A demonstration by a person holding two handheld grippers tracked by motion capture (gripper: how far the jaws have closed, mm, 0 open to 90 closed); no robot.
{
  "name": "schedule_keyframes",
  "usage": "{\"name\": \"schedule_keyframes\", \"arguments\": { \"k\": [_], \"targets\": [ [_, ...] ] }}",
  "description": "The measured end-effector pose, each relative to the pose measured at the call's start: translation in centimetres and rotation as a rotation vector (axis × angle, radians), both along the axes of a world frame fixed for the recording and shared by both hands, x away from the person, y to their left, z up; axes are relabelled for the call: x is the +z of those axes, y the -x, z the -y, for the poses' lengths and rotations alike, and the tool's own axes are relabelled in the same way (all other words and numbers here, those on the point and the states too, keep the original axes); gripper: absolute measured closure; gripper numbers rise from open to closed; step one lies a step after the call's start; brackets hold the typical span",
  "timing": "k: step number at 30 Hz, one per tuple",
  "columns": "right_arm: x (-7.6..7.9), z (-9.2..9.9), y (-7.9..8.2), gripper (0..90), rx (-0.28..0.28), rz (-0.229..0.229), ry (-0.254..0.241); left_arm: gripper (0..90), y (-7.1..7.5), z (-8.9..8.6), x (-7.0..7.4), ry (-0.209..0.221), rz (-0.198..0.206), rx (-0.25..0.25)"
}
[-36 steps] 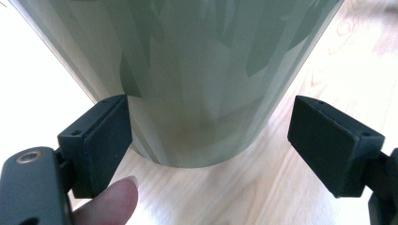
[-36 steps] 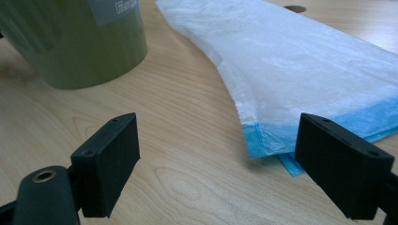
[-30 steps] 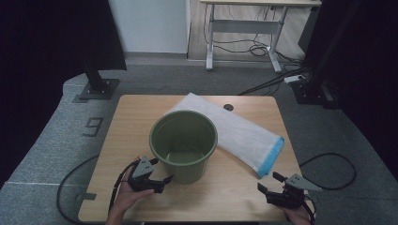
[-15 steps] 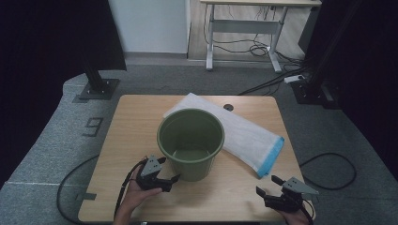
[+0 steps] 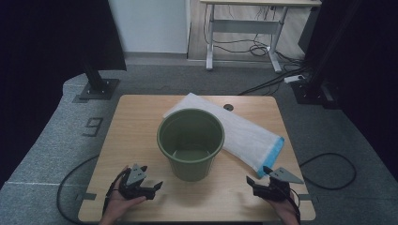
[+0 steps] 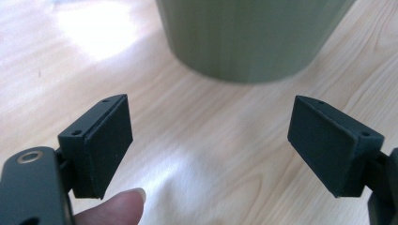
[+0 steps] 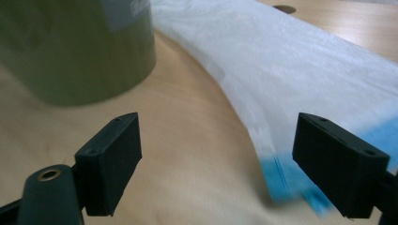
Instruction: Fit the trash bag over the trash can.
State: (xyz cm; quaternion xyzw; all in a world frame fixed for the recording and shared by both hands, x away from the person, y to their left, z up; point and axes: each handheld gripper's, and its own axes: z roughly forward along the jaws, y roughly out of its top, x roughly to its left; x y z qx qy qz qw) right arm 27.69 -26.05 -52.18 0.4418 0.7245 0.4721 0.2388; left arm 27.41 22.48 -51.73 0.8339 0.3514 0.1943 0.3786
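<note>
Bin [image 5: 190,143] shifted right — wood table [image 5: 136,117], grey carpet [image 5: 56,145].

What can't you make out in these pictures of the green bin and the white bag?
- Green bin: its rim is cut off by the top edge in the left gripper view.
- White bag: the part behind the bin is hidden in the high view; its blue end is blurred in the right gripper view.
- Pale label on the bin: too blurred to read.
</note>
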Motion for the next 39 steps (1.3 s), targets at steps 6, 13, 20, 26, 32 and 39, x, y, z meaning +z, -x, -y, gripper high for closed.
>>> {"name": "schedule_keyframes", "arguments": {
  "k": [6,13,20,26,32,39],
  "targets": [
    [0.8,-3.3,-3.9,21.7,0.0,-0.021,0.051,14.9,0.8,-2.0,-1.2,-0.008,-0.015,0.047],
    [1.7,-7.4,-11.0,30.4,-0.043,-0.081,0.113,15.9,0.0,-2.6,-1.9,0.004,-0.027,0.109],
    [-0.6,-8.5,-12.8,35.7,-0.065,-0.162,0.145,16.0,-0.8,-3.7,-2.3,0.051,-0.066,0.138],
    [-1.1,-9.3,-12.8,42.9,-0.043,-0.166,0.212,16.0,-0.8,-4.0,-2.4,0.045,-0.07,0.149],
    [-1.3,-8.3,-13.3,61.5,-0.072,-0.207,0.196,16.1,-0.9,-4.3,-2.5,0.055,-0.081,0.161],
    [-1.5,-8.2,-13.3,80.0,-0.037,-0.238,0.247,16.0,-0.9,-4.5,-2.5,0.05,-0.085,0.17]
  ]
}}
